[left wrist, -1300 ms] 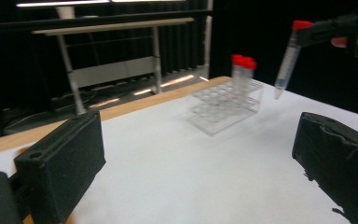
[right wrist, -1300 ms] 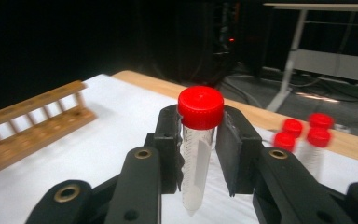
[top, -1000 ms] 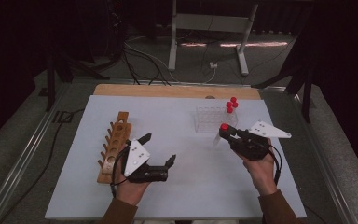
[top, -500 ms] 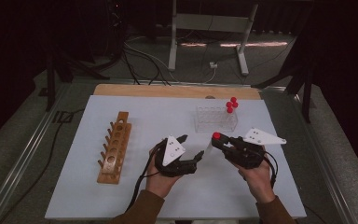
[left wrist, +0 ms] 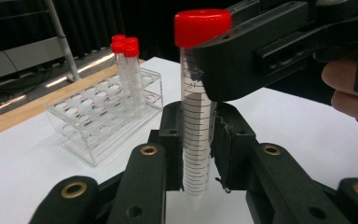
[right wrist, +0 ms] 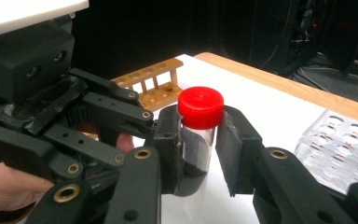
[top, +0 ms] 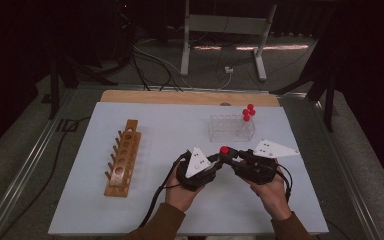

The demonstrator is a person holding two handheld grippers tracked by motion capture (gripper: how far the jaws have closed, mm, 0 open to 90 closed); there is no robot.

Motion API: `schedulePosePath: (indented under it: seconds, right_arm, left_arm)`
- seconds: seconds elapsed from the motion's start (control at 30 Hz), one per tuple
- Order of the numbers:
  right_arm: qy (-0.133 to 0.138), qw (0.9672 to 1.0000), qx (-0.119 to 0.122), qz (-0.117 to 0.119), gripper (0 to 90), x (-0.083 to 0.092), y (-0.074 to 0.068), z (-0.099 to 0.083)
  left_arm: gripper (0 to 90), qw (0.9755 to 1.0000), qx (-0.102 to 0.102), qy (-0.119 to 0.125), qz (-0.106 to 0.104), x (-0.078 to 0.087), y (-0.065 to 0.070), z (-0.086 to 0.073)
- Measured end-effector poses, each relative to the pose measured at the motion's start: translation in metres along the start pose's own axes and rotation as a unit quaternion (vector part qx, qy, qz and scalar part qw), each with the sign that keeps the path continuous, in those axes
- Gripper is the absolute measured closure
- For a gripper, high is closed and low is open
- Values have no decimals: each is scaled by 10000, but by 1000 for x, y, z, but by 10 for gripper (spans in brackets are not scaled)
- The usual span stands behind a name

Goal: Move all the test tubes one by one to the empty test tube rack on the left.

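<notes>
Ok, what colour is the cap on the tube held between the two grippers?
Red. The cap on the clear graduated tube shows best in the left gripper view.

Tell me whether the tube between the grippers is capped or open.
Capped. A red screw cap sits on top of the tube, which stands upright with both grippers closed on it.

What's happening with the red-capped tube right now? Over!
Left gripper just closed on red-capped tube, low on its body. Right gripper clamps it under the cap. Tube upright, nothing in the way.

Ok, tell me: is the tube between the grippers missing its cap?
No, the tube wears a red cap on top.
</notes>
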State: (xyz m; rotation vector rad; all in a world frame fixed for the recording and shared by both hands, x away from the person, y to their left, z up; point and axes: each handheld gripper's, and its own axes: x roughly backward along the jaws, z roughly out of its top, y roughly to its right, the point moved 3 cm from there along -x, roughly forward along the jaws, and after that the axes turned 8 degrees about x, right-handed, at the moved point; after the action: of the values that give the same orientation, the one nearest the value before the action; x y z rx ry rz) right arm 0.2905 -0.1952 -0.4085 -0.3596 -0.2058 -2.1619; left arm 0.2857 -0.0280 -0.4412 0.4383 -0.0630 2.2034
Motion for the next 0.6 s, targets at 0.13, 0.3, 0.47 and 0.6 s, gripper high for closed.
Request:
schedulePosePath:
  seconds: [0.13,0.3,0.47,0.6]
  right_arm:
    - [50,9999,-73,-80,545,2,3,0]
    - [87,9994,-98,-333,232,8,9,0]
    - [82,9980,-63,-628,79,16,19,-4]
    - [29,9961,-39,-885,25,23,29,-14]
  left_arm:
    - [758,10000,-27,-6,50,1,-2,0]
    - [759,9998,78,50,174,6,-10,1]
    - [760,9994,200,130,258,18,-19,1]
    - [760,9986,323,265,337,34,-29,2]
